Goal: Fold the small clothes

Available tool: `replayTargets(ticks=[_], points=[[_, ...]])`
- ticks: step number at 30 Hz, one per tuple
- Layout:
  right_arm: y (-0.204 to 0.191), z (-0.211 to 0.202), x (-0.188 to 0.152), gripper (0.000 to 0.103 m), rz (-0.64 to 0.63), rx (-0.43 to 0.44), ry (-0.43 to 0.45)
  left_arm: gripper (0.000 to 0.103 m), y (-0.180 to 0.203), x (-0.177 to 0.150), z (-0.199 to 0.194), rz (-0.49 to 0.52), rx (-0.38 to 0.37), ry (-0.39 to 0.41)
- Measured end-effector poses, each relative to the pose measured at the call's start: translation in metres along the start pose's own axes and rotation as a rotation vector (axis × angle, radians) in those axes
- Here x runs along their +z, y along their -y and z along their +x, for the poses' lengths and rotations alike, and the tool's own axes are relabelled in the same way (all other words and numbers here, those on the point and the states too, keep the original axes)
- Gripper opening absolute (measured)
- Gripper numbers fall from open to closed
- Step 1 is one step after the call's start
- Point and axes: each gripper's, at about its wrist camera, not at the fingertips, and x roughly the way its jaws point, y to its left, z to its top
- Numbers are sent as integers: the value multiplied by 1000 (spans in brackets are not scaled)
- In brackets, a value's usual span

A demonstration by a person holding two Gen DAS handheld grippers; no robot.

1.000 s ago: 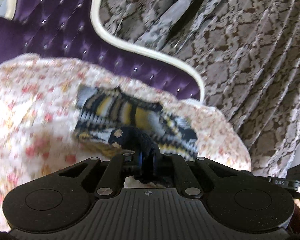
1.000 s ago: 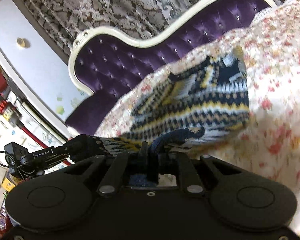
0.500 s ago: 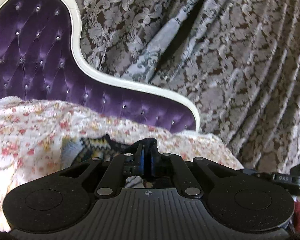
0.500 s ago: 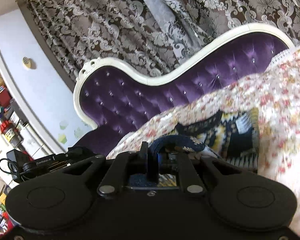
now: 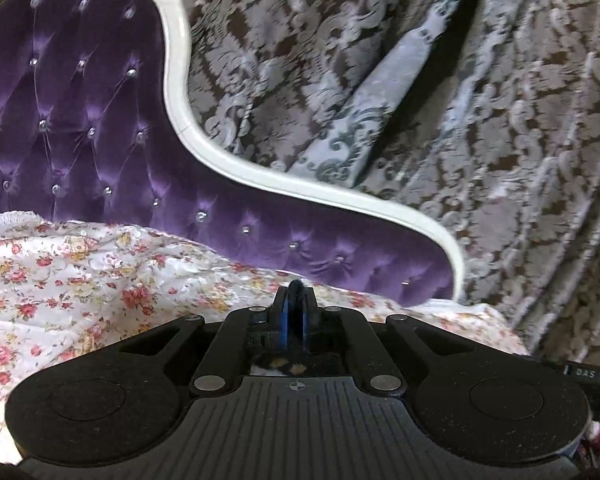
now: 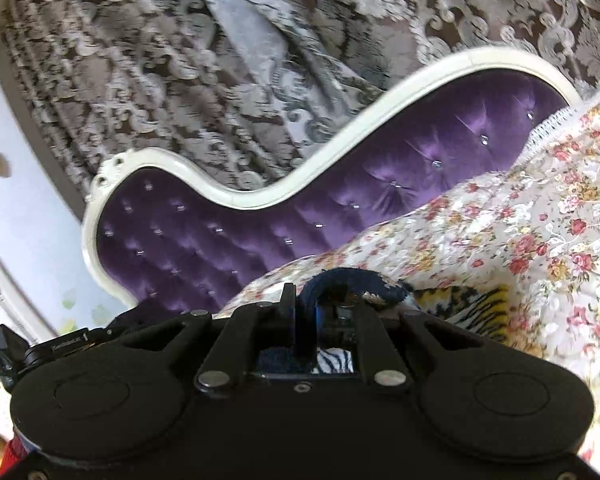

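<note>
Floral bedspread (image 6: 540, 240), purple headboard (image 5: 80, 120) far. Both claws, left (image 5: 296, 300) and right (image 6: 304, 300), clamp navy-yellow patterned knit garment (image 6: 460, 304); thin hem grip may slip, spoiling fold.

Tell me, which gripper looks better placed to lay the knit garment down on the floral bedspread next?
Probably right: the right gripper pinches the garment's navy edge with patterned knit visible alongside. The left gripper shows only a dark sliver.

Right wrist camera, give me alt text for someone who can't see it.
The right gripper is shut on the navy edge of a yellow, black and white patterned knit garment, which lies on a floral bedspread. Behind it curves a purple tufted headboard with a white frame, before grey-and-brown damask curtains.
</note>
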Motion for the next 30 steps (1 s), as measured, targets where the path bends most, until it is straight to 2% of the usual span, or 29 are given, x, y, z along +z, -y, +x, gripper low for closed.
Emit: replayTargets(ticks=[7, 13, 19, 23, 25, 26, 27, 30], points=[[40, 54, -5, 18, 14, -67, -69, 6, -14, -12, 59, 2, 79, -51], [64, 83, -12, 18, 41, -116, -120, 6, -30, -23, 96, -23, 143, -82], [72, 95, -16, 18, 57, -129, -140, 6, -43, -28, 115, 3, 207, -109], [80, 100, -20, 18, 82, -145, -151, 8, -52, -27, 117, -5, 221, -120], [81, 101, -21, 18, 83, -151, -156, 18, -52, -26, 115, 3, 221, -134], [80, 102, -21, 18, 77, -154, -158, 30, -51, -26, 114, 14, 214, -140], [80, 102, -21, 18, 73, -155, -159, 38, -46, -27, 111, 37, 202, -147], [78, 103, -21, 18, 68, -158, -158, 47, -28, -33, 112, 152, 193, -195]])
